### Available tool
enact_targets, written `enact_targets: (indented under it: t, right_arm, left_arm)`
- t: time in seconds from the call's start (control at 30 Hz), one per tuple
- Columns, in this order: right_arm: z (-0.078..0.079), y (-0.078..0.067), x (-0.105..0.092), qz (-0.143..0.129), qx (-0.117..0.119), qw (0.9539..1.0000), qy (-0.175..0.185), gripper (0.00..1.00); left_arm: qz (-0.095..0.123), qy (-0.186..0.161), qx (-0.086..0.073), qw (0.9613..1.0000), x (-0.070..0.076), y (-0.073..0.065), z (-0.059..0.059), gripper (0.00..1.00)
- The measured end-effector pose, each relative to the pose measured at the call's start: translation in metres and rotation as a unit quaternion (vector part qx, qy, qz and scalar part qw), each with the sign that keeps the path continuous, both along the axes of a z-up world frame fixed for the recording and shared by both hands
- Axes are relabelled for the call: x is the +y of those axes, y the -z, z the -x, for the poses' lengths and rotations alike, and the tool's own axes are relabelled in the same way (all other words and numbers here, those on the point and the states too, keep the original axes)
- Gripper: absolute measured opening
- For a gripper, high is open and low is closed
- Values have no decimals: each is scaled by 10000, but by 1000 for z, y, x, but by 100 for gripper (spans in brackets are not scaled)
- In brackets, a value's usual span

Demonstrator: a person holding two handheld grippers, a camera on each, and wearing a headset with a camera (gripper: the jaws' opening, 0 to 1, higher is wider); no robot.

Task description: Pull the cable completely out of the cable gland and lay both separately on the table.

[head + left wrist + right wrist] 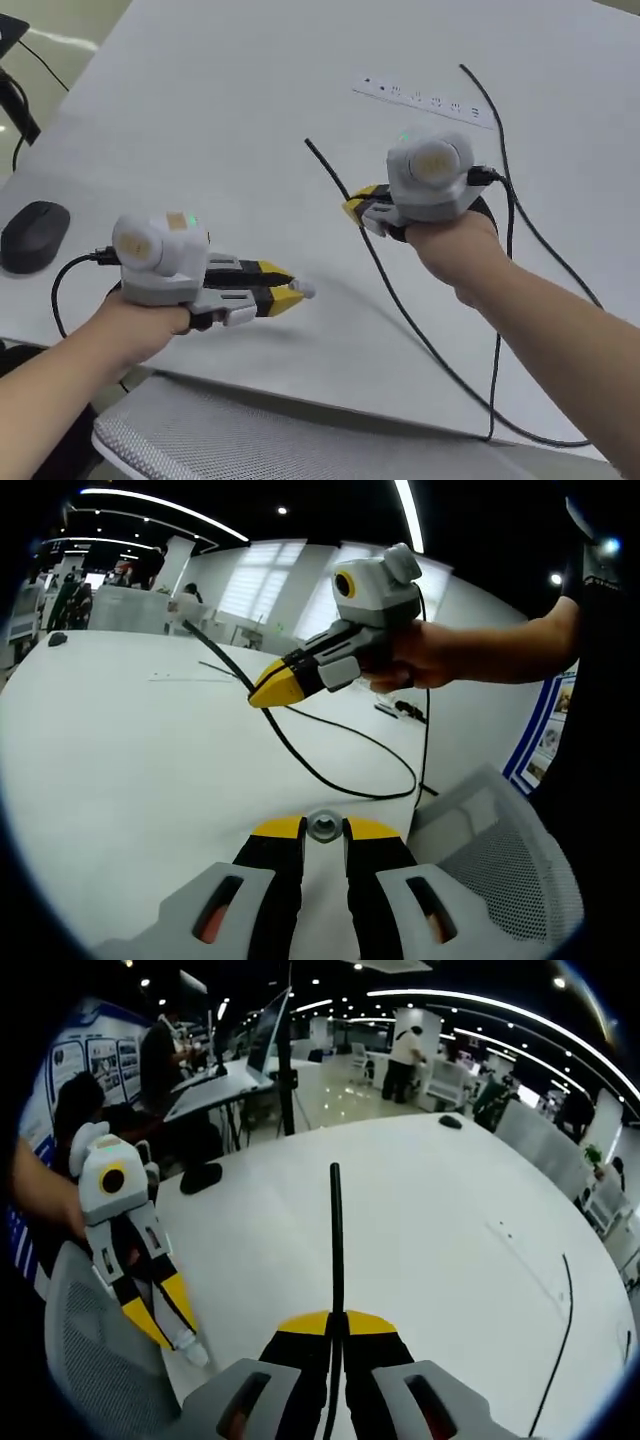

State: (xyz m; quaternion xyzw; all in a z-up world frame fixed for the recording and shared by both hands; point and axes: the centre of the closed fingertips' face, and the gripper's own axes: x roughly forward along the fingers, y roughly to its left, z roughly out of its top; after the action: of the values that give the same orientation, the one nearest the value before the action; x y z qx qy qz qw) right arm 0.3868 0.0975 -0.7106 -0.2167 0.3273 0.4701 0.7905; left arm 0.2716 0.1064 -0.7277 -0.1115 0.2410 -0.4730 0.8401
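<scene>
My left gripper point(288, 286) is at the table's near edge, shut on the small grey cable gland point(304, 290). In the left gripper view the gland point(322, 826) sits between the yellow jaw tips, free of the cable. My right gripper point(353, 208) is held higher and to the right, shut on the thin black cable point(400, 300). The cable's free end point(309, 145) sticks out past the jaws, and the rest trails down across the table to its near edge. In the right gripper view the cable point(336, 1230) rises straight from the shut jaws.
A white power strip point(425, 100) lies at the back of the white table point(200, 120). A dark computer mouse point(34, 235) sits at the left edge. A grey mesh chair point(250, 440) is just below the near table edge. The grippers' own black leads hang beside them.
</scene>
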Motion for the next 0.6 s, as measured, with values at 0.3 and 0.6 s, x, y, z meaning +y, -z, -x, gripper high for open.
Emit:
enact_targets:
  t: [0.3,0.6]
  right_arm:
    - [9,33,27,451,-3,9958,-794,0]
    - [20,72,43,946,-81,9811,-1689,0]
  left_arm:
    - [-223,-105,119,9996,8,30,-2,15]
    - [-231,-314,223,9990,14,51,-3,15]
